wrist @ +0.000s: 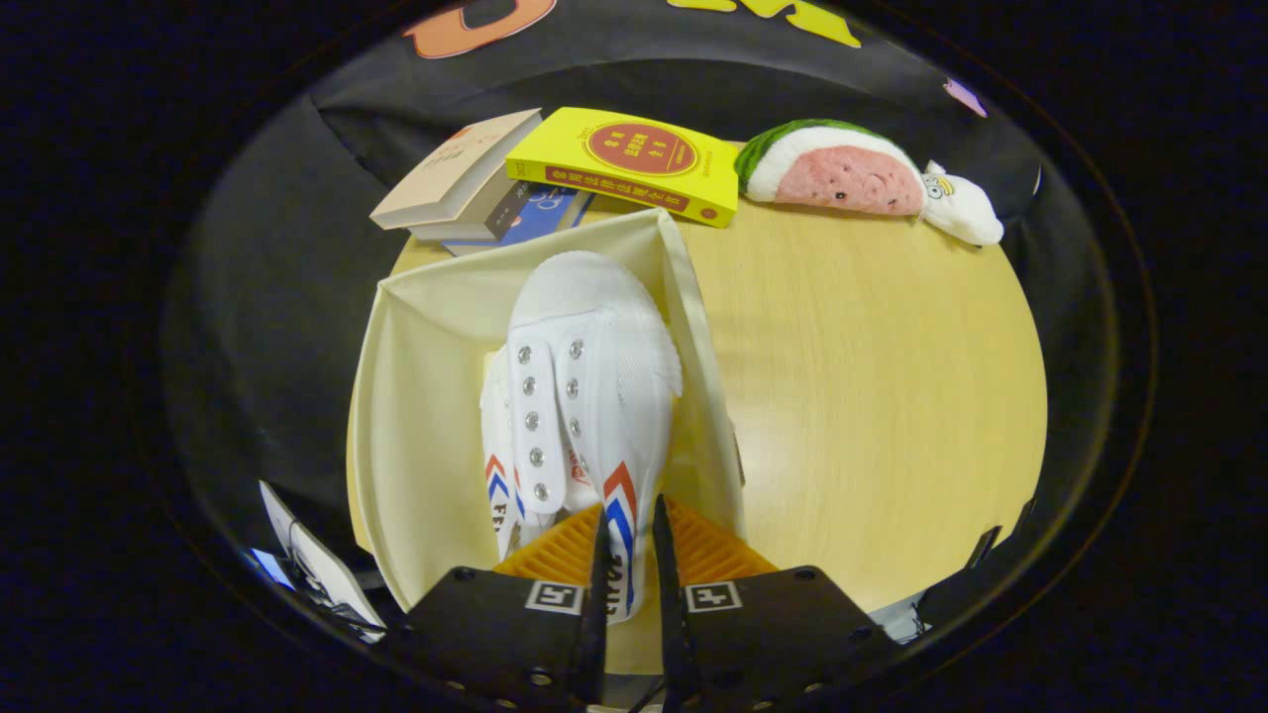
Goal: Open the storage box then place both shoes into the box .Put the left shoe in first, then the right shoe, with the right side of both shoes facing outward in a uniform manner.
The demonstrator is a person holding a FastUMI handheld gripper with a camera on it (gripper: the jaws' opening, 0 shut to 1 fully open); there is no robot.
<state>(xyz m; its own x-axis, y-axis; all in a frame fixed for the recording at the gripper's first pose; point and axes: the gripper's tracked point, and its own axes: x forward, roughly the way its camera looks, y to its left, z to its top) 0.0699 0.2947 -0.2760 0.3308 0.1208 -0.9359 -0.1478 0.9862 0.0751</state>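
The open cream fabric storage box (426,396) already holds one white canvas shoe (498,475); the tool (628,555) pinches the second white striped shoe (594,366) by its heel at 12 o'clock, above the box, not yet released.

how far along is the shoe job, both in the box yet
Done: the box is open and one shoe already lies inside. In hand: the claw is pinching the heel of the second shoe, which sits over the first, inside the box walls. Left: letting go and pulling out. Which sides face outward I cannot tell.
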